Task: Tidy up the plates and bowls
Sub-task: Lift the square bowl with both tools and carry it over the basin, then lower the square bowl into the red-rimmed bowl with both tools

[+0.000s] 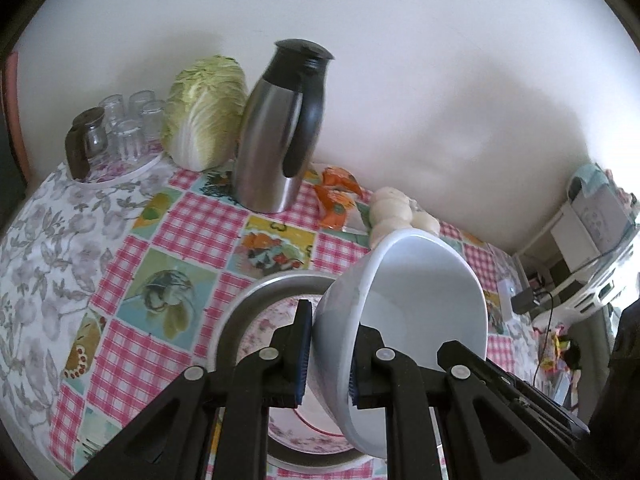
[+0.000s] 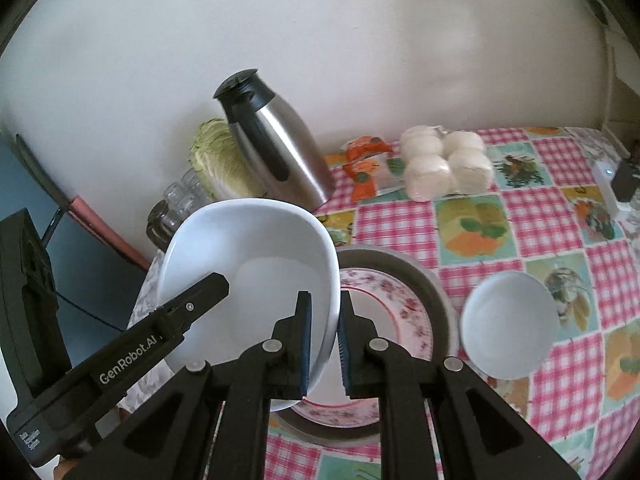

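A large white bowl (image 1: 424, 304) (image 2: 256, 248) hangs tilted above a round metal pan (image 1: 256, 288) (image 2: 424, 276) that holds a floral plate (image 1: 272, 320) (image 2: 384, 304). My left gripper (image 1: 334, 320) is shut on the bowl's wall, one pad outside and one inside. My right gripper (image 2: 325, 300) is shut on the opposite rim of the same bowl. In the right wrist view one of the left gripper's fingers (image 2: 192, 304) reaches in over the bowl's left rim. A small white bowl (image 2: 508, 324) sits on the checked tablecloth to the right of the pan.
Along the back wall stand a steel thermos jug (image 1: 276, 136), a cabbage (image 1: 204, 116) and several glasses (image 1: 128, 120) on a round tray. Orange packets (image 2: 364, 160) and wrapped white buns (image 2: 444, 164) lie behind the pan. A power strip (image 2: 608, 188) lies far right.
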Demonstrator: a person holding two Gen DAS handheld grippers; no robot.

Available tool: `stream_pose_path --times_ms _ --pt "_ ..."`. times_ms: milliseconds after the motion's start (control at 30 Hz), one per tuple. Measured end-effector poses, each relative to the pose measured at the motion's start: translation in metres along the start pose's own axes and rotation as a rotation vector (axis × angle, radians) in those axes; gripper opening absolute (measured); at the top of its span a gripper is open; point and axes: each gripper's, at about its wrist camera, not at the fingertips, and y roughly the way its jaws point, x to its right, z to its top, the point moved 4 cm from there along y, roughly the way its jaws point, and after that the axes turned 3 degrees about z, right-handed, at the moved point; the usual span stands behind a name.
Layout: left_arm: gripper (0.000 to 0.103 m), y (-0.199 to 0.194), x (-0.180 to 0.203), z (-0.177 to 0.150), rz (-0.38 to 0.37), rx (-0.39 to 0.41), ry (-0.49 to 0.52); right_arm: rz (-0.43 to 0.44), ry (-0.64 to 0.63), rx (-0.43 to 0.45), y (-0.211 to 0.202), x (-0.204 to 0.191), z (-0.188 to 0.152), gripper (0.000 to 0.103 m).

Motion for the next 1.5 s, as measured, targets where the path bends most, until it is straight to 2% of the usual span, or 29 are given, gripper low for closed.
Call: stream_pose_path --times_ms 267,433,833,1500 --pt "0.017 0.005 0.019 -0.015 -0.006 -0.034 0.035 -0.032 0.074 0.004 -0.016 0.025 -0.015 0.014" --pt "0.017 0.005 0.02 -0.02 0.002 -0.038 0.04 -0.017 0.112 -0.016 -0.015 0.034 -0.023 0.014" --pt "0.017 0.004 0.007 -0.02 0.015 -0.045 0.011 -0.001 0.096 -0.037 -0.009 0.026 -0.029 0.015" --pt "0.017 0.033 -0.009 -0.027 -0.013 -0.118 -0.032 -0.022 0.119 -0.1 0.021 0.036 -0.036 0.015"
